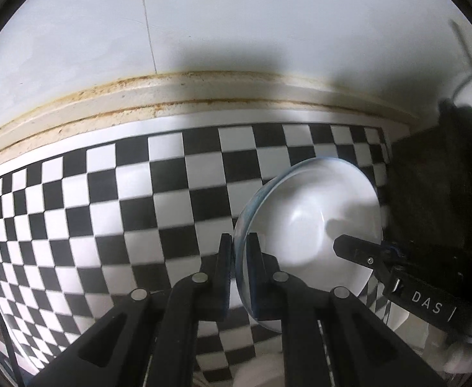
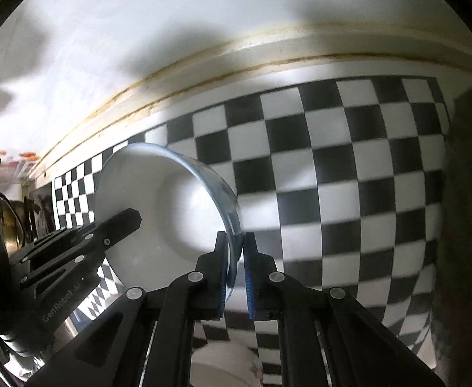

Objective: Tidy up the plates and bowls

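Left wrist view: the left gripper [image 1: 238, 248] is clamped on the rim of a white bowl [image 1: 313, 222] with a blue-tinted edge, one finger on the outside of the rim and one inside. The bowl sits right of centre in the frame, tipped on edge with its hollow facing right. It is held above a black-and-white checkered mat [image 1: 107, 200]. At lower right of the frame the right gripper [image 1: 358, 250] reaches in, one finger lying across the inner face of the bowl; its body carries the lettering "DAS".

Right wrist view: the right gripper [image 2: 236, 251] is closed on the opposite rim of the same bowl [image 2: 161, 206], blue pads [image 2: 250, 277] pressing the edge from both sides. The bowl occupies the centre left of the frame, hollow facing left. The left gripper [image 2: 129, 217] enters from the lower left, a finger resting on the bowl's inner face.

The mat [image 2: 348, 177] fills the right half of this frame. Behind it runs a cream ledge [image 2: 203, 61] with brown staining along its seams, below a white wall [image 2: 171, 6]. At the bottom centre a second white dish [image 2: 223, 364] is partly visible under the gripper; its kind cannot be told.
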A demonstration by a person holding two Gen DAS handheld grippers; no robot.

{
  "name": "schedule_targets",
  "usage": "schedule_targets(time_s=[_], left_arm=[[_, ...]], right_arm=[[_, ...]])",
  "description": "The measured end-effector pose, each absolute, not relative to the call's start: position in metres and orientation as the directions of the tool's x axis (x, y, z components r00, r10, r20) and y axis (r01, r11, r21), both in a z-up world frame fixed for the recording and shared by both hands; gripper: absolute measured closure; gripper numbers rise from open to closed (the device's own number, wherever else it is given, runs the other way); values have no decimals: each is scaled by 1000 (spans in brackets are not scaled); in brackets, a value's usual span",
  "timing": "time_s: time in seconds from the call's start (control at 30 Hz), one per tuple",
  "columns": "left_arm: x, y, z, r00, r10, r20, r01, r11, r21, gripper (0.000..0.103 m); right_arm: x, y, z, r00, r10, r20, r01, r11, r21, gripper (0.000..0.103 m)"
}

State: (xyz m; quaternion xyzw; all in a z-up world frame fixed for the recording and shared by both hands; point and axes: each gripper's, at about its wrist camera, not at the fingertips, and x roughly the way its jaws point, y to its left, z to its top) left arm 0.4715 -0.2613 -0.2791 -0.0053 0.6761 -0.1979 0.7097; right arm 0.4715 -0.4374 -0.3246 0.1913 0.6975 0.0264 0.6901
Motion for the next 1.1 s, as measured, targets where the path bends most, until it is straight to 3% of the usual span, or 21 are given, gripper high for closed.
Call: schedule_targets(time_s=[0.67,1.1], left_arm=[[319,-221,-217,57,-319,-946,405,873,-270,96],[271,-216,-257,-27,-284,-959,410,871,-269,96]], right_arm=[[281,-410,-260,97,316,-944,208,921,329,92],[221,-407,-294,44,335,-941,242,911,335,92]])
